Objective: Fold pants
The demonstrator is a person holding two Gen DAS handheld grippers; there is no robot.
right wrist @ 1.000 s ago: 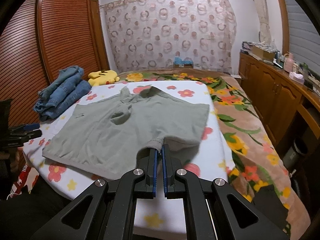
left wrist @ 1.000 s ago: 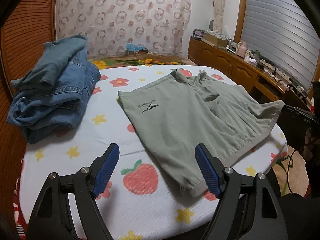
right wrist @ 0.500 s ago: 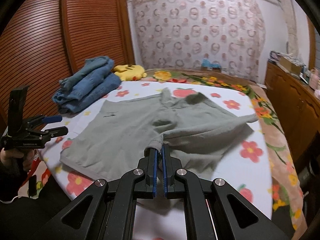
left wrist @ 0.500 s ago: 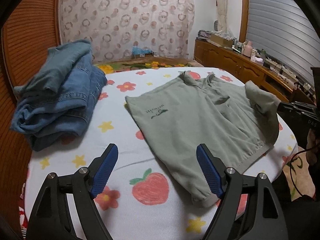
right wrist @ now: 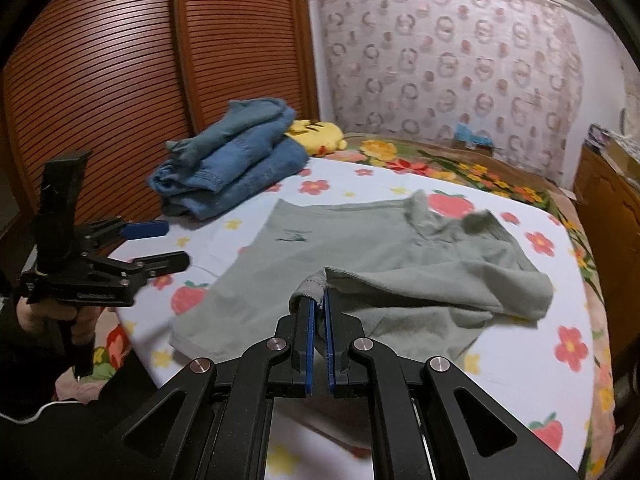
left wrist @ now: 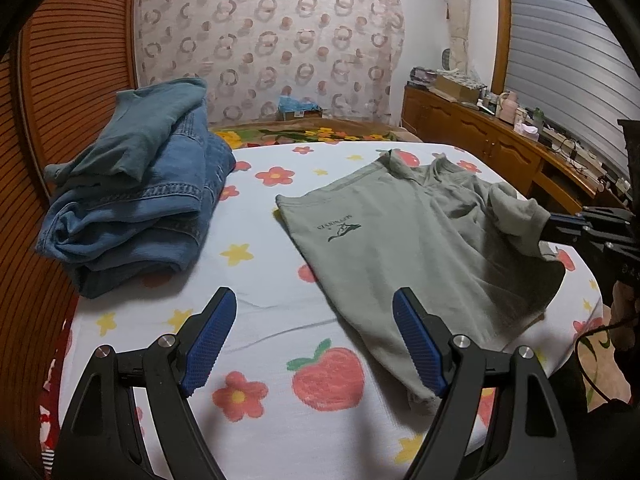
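Blue-padded and pressed together, the right claw (right wrist: 318, 308) is pinching a hem corner of the grey-green pants (right wrist: 360, 256), lifting that corner off the bed (right wrist: 520, 360) and holding it over the middle of the garment, so one part is lying doubled over the rest. Most of the pants are lying flat on the white bedsheet printed with flowers, stars and strawberries, with a small dark logo (left wrist: 344, 232) showing near their left side. To the left, the left claw (left wrist: 316, 344) is hovering spread wide above the near edge of the bed, gripping nothing; its right pad is sitting just over the near corner of the pants, though whether it is touching cannot be told. Further out, a pile of folded blue jeans (left wrist: 132, 196) is resting on the far left of the bed, well apart from the pants, with a yellow plush toy (right wrist: 316, 132) lying just behind it.
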